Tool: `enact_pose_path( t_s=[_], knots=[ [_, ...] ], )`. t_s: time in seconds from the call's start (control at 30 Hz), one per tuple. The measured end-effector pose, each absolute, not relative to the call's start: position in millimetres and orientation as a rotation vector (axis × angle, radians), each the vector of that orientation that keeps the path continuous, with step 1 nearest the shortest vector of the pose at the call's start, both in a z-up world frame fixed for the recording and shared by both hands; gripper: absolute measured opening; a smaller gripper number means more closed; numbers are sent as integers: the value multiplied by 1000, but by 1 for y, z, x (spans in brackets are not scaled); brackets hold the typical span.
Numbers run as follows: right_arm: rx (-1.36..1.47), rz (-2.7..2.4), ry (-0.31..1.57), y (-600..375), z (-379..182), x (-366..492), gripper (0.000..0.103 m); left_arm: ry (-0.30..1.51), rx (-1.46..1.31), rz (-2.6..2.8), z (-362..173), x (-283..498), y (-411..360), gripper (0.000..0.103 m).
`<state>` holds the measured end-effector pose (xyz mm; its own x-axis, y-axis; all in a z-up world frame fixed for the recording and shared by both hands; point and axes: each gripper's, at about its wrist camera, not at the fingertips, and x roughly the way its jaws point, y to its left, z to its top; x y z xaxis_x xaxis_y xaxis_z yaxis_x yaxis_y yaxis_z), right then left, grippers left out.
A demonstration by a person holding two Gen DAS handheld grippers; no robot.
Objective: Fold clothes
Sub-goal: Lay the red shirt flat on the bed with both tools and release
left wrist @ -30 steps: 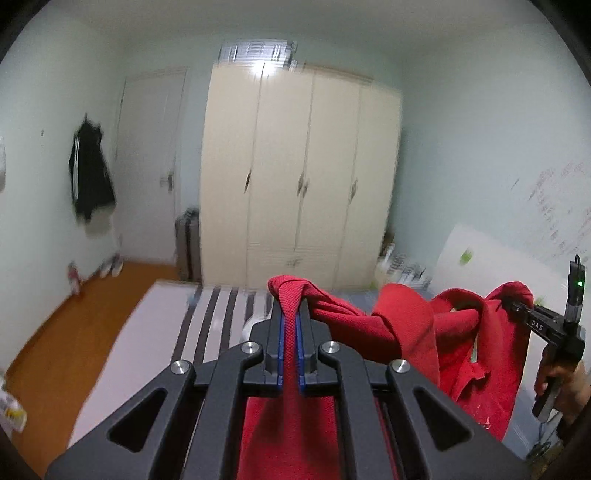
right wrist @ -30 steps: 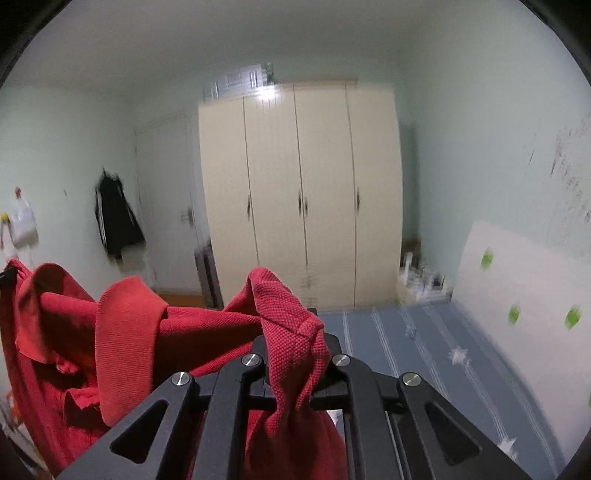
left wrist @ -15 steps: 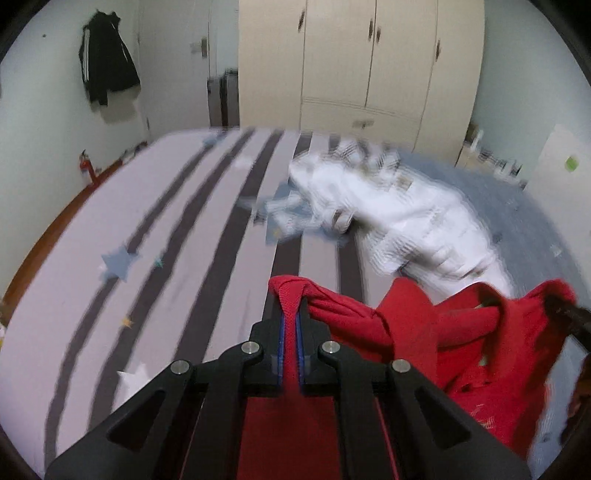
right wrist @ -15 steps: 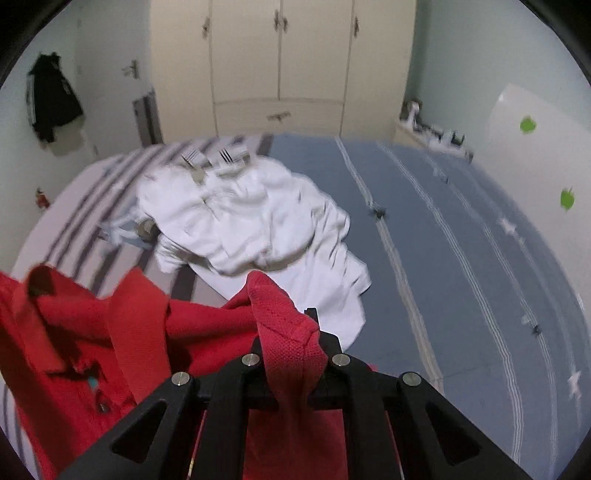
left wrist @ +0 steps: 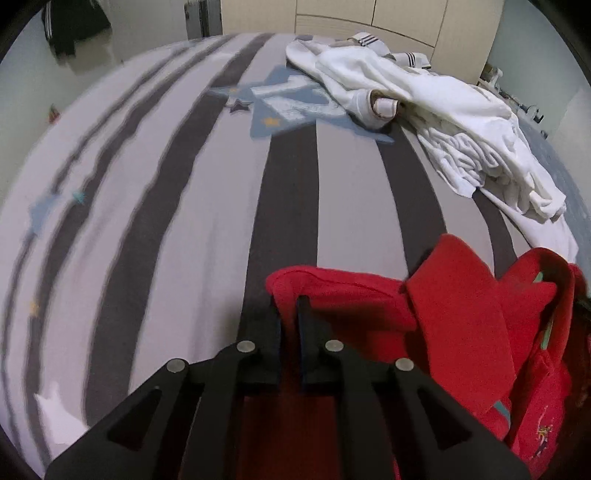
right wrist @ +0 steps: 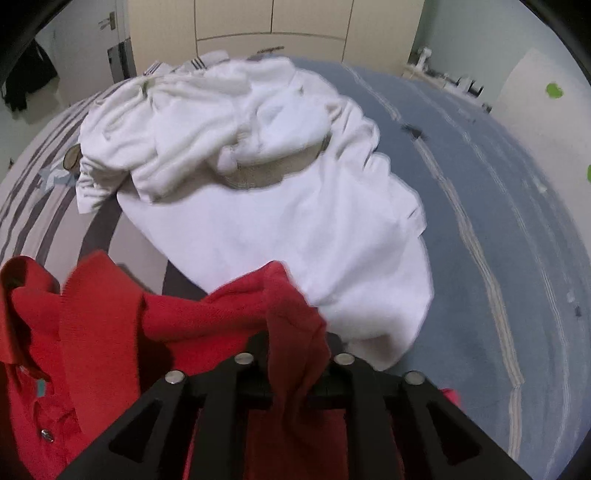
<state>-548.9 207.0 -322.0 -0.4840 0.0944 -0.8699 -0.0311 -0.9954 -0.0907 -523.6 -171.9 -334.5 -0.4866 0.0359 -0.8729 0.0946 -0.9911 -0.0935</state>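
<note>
Red polo shirt (left wrist: pixel 454 314) hangs between my two grippers above the striped bed (left wrist: pixel 184 221), each clamped on one shoulder so the body drops straight and the collar faces up. My left gripper (left wrist: pixel 288 310) has its fingers pressed together on a fold of cloth; my right gripper (right wrist: pixel 291 343) pinches the other shoulder likewise. I judge this spread hold readies the shirt for laying flat beside the crumpled white clothes (right wrist: pixel 258 155).

A striped bed (left wrist: pixel 184 177) is backed by a cream wardrobe (right wrist: pixel 273 22), with a dark jacket (left wrist: pixel 74 26) hung far left.
</note>
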Motion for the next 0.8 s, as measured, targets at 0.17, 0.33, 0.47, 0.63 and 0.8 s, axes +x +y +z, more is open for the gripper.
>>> enact_pose_path(
  t_s=[0.17, 0.33, 0.47, 0.63, 0.8],
  knots=[
    [-1552, 2679, -52, 227, -305, -523, 51, 453, 1613, -2677, -320, -507, -204, 46],
    [-1547, 2713, -8, 246, -288, -497, 61, 660, 1447, -2732, -278, -448, -255, 69],
    [-1544, 2745, 10, 255, -273, -468, 61, 606, 1429, -2715, -265, -382, -289, 69],
    [-1600, 2794, -14, 217, -267, -402, 61, 584, 1597, -2683, -288, -327, -298, 69],
    [-1675, 2791, -102, 172, -278, -368, 61, 647, 1680, -2647, -314, -325, -307, 69]
  ],
)
